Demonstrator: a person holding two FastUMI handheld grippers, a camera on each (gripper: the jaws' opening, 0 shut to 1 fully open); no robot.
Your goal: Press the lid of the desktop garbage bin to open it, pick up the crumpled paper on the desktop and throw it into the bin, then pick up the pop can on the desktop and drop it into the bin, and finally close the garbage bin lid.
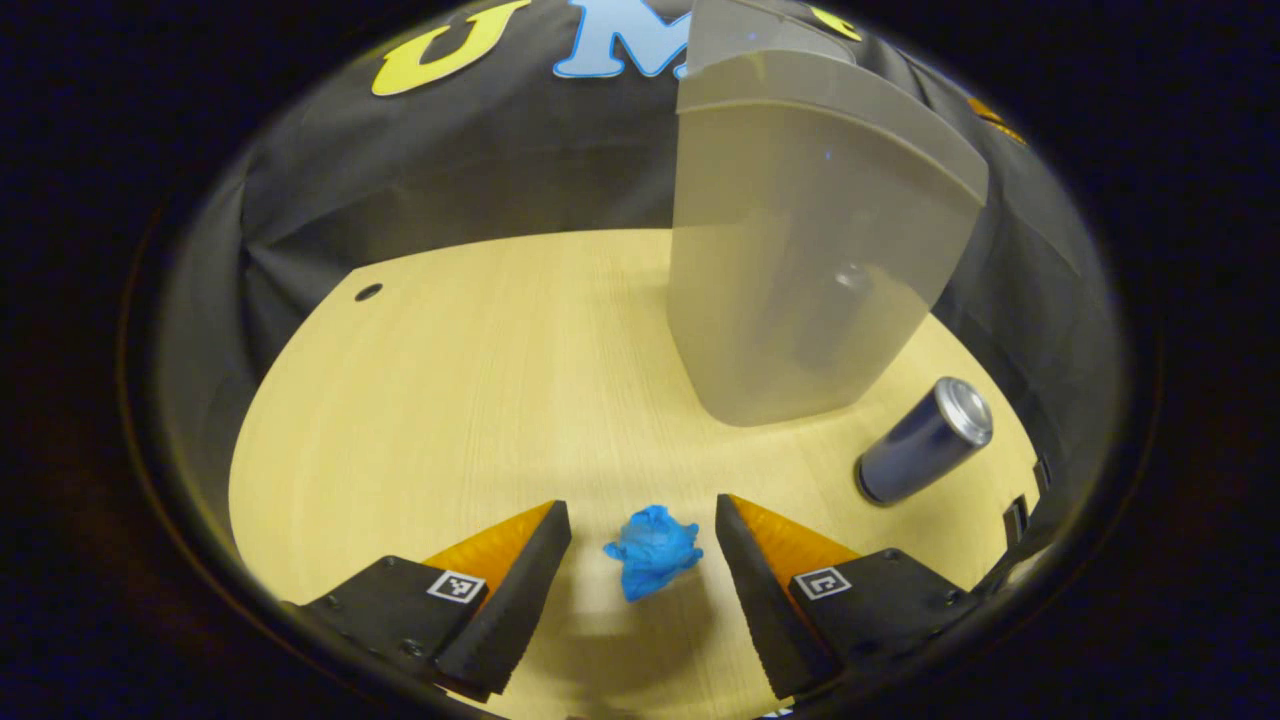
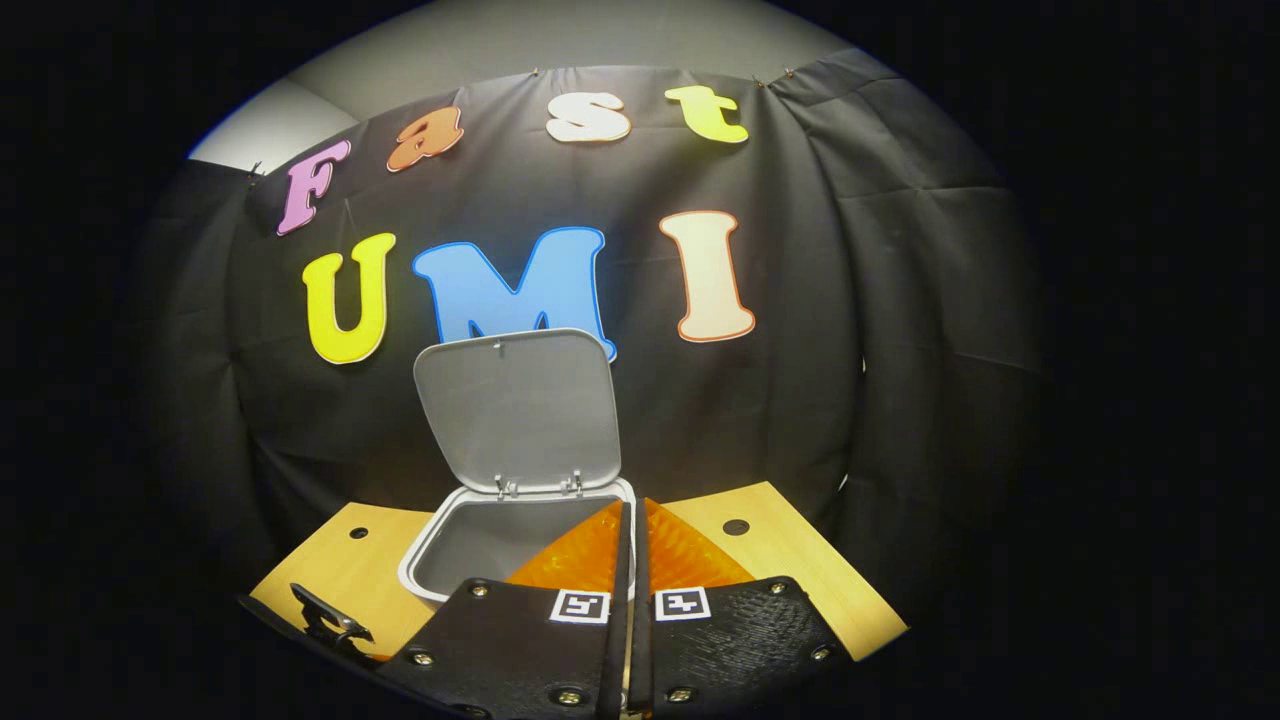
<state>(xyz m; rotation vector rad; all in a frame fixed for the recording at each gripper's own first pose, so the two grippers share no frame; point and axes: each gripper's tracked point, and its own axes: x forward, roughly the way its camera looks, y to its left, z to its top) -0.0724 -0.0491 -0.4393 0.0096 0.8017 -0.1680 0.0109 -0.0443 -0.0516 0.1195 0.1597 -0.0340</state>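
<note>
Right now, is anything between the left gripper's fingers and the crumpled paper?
Nothing visible. The left gripper is open, and the blue crumpled paper lies on the table between its fingers, untouched. The pop can lies off to the side.

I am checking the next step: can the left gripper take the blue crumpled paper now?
Probably yes: the left gripper is open, the crumpled paper lies between its fingers on the table, nothing blocking.

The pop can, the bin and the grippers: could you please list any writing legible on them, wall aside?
Pop can: dark side, no legible print.
Garbage bin: plain, no writing.
Left gripper and right gripper: square coded markers, patterns only, no words.
</note>
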